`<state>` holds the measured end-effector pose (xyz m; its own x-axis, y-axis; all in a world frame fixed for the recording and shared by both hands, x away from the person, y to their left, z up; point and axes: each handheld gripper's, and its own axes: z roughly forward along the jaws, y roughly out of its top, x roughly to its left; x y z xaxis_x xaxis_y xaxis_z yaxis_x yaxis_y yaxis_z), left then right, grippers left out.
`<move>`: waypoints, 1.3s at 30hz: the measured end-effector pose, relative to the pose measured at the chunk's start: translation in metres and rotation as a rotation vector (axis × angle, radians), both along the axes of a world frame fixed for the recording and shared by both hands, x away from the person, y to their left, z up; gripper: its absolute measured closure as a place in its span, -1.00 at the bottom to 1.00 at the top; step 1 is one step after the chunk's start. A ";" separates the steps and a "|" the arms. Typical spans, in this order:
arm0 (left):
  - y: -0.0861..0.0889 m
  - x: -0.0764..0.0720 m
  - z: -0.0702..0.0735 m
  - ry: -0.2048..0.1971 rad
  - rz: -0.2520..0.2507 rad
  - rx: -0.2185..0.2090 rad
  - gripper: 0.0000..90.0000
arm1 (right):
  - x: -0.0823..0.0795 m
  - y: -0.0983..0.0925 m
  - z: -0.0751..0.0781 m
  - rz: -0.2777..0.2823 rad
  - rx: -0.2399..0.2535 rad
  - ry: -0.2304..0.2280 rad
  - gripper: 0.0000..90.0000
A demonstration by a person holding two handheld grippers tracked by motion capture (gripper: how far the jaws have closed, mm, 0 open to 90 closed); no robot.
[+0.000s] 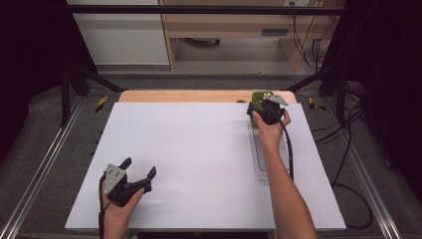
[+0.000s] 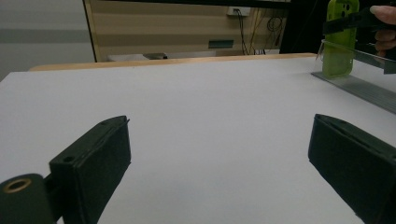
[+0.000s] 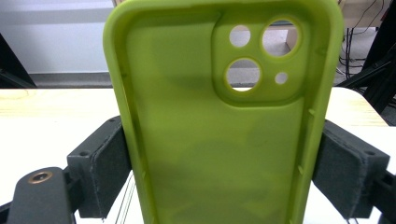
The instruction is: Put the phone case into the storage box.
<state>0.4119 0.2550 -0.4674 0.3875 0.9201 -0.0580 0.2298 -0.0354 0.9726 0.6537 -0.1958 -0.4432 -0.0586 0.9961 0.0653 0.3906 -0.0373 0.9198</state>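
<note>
Overhead table (image 1: 199,149) view plus two low tool-mounted close-ups.

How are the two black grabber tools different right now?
The right gripper has its jaws against the sides of an upright green phone case, while the left gripper has nothing between its wide-open jaws. The right gripper is at the far end of the white table over a clear tray; the left gripper is near the front edge. Both are black and held by a hand.

One phone case, one clear tray, two grippers

A single green phone case (image 3: 219,135) stands between one gripper's fingers (image 3: 343,170); one clear tray (image 1: 262,167) lies beneath them; four camera holes pierce the case; one white desk (image 1: 199,164) carries everything
</note>
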 end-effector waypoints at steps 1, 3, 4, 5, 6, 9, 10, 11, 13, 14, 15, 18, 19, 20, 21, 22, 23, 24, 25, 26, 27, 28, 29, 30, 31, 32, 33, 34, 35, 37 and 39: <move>0.000 0.000 0.000 0.001 0.000 0.000 -0.88 | 0.000 0.000 0.000 0.000 0.000 0.001 -0.68; 0.000 0.000 0.000 0.001 -0.001 0.000 -0.88 | 0.000 0.000 0.000 0.002 -0.002 0.001 -0.68; 0.000 0.000 0.000 -0.002 0.003 0.004 -0.88 | 0.000 0.000 0.000 0.003 -0.002 0.002 -0.68; -0.001 0.000 0.000 -0.002 0.002 0.005 -0.88 | 0.000 0.000 0.000 0.002 -0.001 0.002 -0.68; -0.001 0.000 0.000 -0.001 0.001 0.006 -0.88 | 0.000 0.000 0.000 0.001 0.002 0.004 -0.68; -0.001 0.000 0.000 -0.001 0.001 0.007 -0.88 | 0.000 0.000 0.000 0.002 0.003 0.007 -0.69; -0.001 0.000 0.000 0.000 0.001 0.006 -0.88 | 0.000 -0.001 0.001 0.001 0.006 0.009 -0.69; -0.001 0.000 0.000 0.002 0.001 0.006 -0.88 | 0.000 -0.001 0.001 0.001 0.007 0.009 -0.69; -0.001 0.000 -0.001 0.006 -0.003 0.004 -0.88 | 0.000 -0.001 0.000 0.004 0.009 0.010 -0.68; -0.001 0.000 -0.001 0.006 -0.002 0.004 -0.88 | 0.000 -0.001 0.000 0.002 0.006 0.011 -0.68; -0.001 0.000 -0.001 0.005 -0.002 0.004 -0.88 | 0.000 -0.001 0.000 0.002 0.002 0.011 -0.68; -0.001 0.001 -0.001 0.007 -0.002 0.005 -0.88 | 0.000 -0.001 0.000 0.001 -0.008 0.010 -0.68; -0.001 0.001 -0.001 0.007 -0.002 0.005 -0.88 | 0.001 -0.001 0.000 -0.001 -0.009 0.010 -0.68; -0.001 0.001 -0.001 0.007 -0.002 0.005 -0.88 | 0.000 -0.001 0.000 -0.003 -0.010 0.012 -0.68; -0.001 0.001 -0.001 0.007 -0.002 0.005 -0.88 | 0.001 -0.001 -0.001 -0.004 -0.011 0.013 -0.68; -0.001 0.001 -0.001 0.007 -0.002 0.005 -0.88 | 0.000 -0.001 -0.001 -0.004 -0.015 0.017 -0.67; 0.000 0.001 -0.001 0.007 -0.002 0.005 -0.88 | 0.001 -0.001 -0.001 -0.001 -0.019 0.020 -0.67; 0.000 0.001 -0.001 0.007 -0.003 0.005 -0.88 | 0.001 -0.001 -0.001 0.001 -0.022 0.021 -0.67; 0.000 0.001 -0.001 0.007 -0.003 0.005 -0.88 | 0.001 -0.001 -0.001 0.001 -0.022 0.023 -0.67; 0.000 0.001 -0.001 0.007 -0.003 0.005 -0.88 | 0.001 -0.001 -0.001 0.000 -0.021 0.023 -0.68; 0.000 0.001 -0.001 0.007 -0.004 0.005 -0.88 | 0.001 -0.001 -0.001 0.000 -0.023 0.023 -0.68; -0.001 0.001 -0.001 0.007 -0.004 0.005 -0.88 | 0.001 -0.001 -0.001 0.001 -0.027 0.024 -0.68; -0.001 0.001 -0.001 0.007 -0.002 0.004 -0.88 | 0.001 -0.001 -0.001 0.000 -0.032 0.025 -0.68; 0.000 0.001 -0.001 0.007 -0.002 0.004 -0.88 | 0.001 -0.001 -0.002 0.001 -0.035 0.026 -0.68; 0.000 0.001 -0.001 0.007 -0.002 0.004 -0.88 | 0.001 -0.001 -0.002 0.003 -0.039 0.025 -0.68; 0.000 0.001 -0.001 0.008 -0.002 0.004 -0.88 | 0.000 0.000 -0.002 0.005 -0.043 0.025 -0.69; 0.000 0.001 -0.001 0.008 -0.003 0.005 -0.88 | 0.000 0.000 -0.002 0.005 -0.045 0.026 -0.69; 0.000 0.001 -0.001 0.008 -0.003 0.004 -0.88 | 0.000 0.000 -0.002 0.006 -0.046 0.027 -0.69; 0.000 0.001 -0.001 0.008 -0.004 0.004 -0.88 | 0.000 0.000 -0.002 0.007 -0.048 0.027 -0.70; 0.000 0.001 -0.001 0.008 -0.004 0.005 -0.88 | 0.001 0.000 -0.002 0.006 -0.048 0.026 -0.70; 0.000 0.001 -0.001 0.008 -0.004 0.005 -0.88 | 0.000 0.001 -0.002 0.005 -0.052 0.025 -0.71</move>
<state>0.4126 0.2546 -0.4684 0.3906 0.9188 -0.0568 0.2373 -0.0409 0.9706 0.6542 -0.1949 -0.4451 -0.0628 0.9979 0.0145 0.4137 0.0128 0.9103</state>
